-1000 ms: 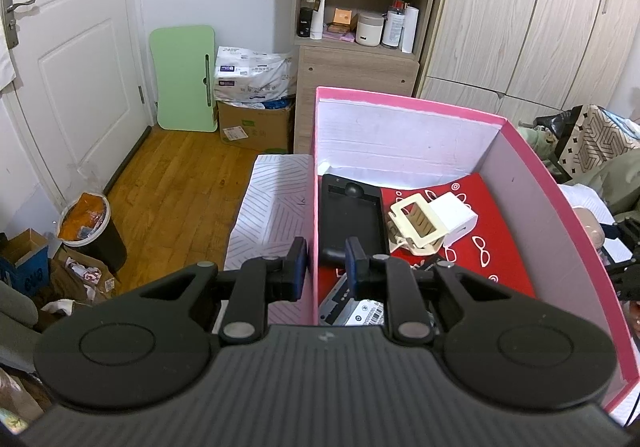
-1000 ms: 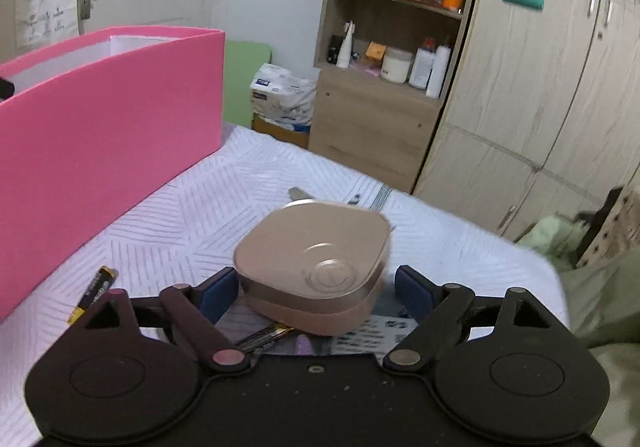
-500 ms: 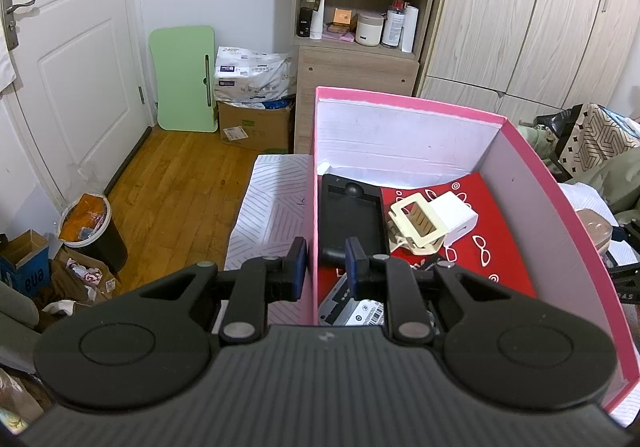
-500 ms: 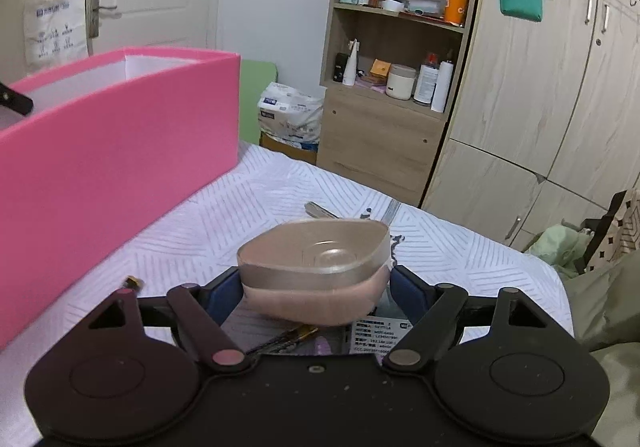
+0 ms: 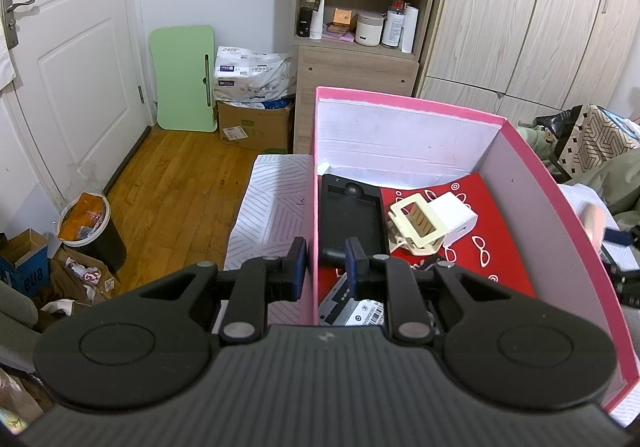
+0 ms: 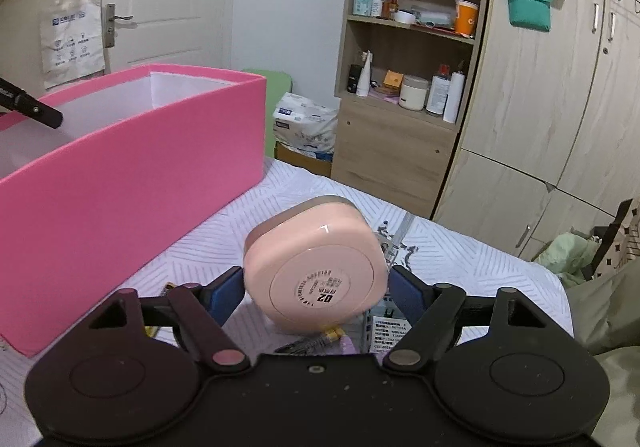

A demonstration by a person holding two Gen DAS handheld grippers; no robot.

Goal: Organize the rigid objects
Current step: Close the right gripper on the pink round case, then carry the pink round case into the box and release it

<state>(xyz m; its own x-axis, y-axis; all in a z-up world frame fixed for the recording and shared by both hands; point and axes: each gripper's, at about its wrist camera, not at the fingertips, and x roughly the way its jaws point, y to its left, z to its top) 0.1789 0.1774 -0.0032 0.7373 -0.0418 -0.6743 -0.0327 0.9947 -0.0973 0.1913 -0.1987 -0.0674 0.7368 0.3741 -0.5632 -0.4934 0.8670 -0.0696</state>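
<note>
My left gripper is shut on the near-left wall of the pink box, one finger on each side. The box holds a black case, a cream clip on a white adapter, and a red cloth. My right gripper is shut on a pink rounded case, lifted and tipped so its labelled underside faces the camera. The pink box stands to its left.
A striped white bedcover carries a battery, pens and a labelled packet under the right gripper. A wooden shelf unit and wardrobes stand behind. Floor, bin and door lie left of the bed.
My right gripper has lifted the pink case off the bedcover and tipped it back, so its underside now faces the camera. The left gripper stayed on the box wall.
</note>
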